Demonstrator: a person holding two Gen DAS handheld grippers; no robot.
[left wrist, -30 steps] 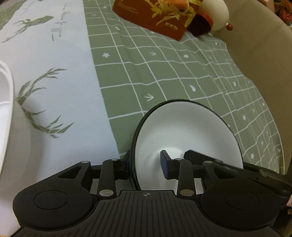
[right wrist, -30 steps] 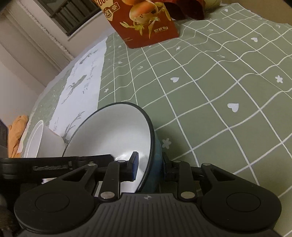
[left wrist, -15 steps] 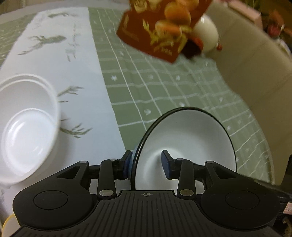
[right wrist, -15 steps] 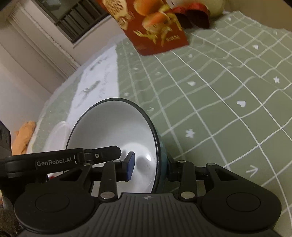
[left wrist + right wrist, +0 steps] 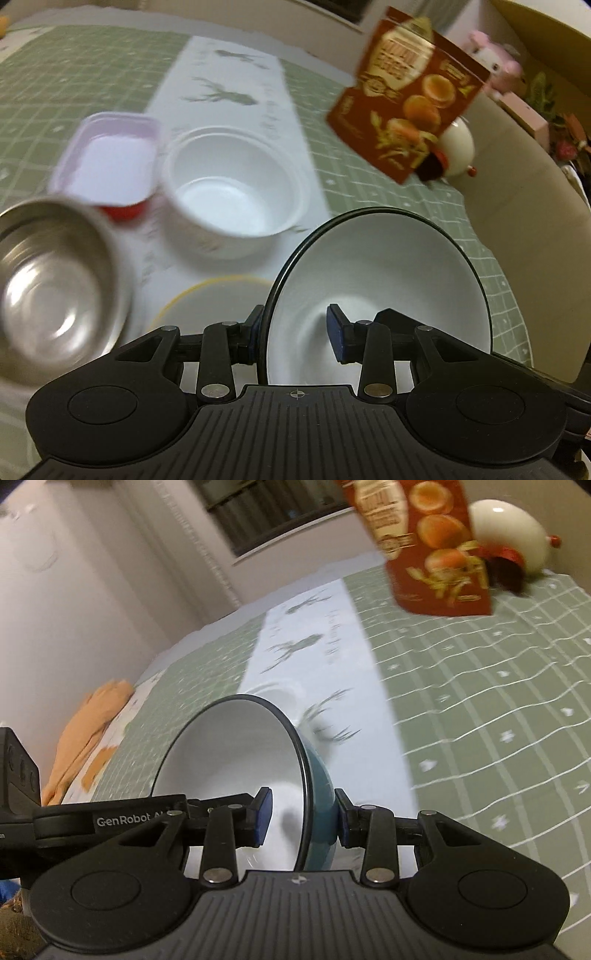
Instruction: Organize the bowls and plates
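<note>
Both grippers hold one bowl, teal outside and white inside, by opposite sides of its rim, lifted and tilted above the table. My left gripper is shut on its rim. My right gripper is shut on the bowl from the other side. Below on the white runner stand a white bowl stack, a steel bowl, a yellow-rimmed plate and a pink rectangular container.
A red snack bag stands at the back of the green checked tablecloth, with a white egg-shaped ornament behind it. An orange cloth lies at the far left. The table's edge curves along the right.
Both grippers have lifted the bowl and swung it left, over the white runner. The steel bowl, plate, pink container and white bowl stack have come into the left wrist view.
</note>
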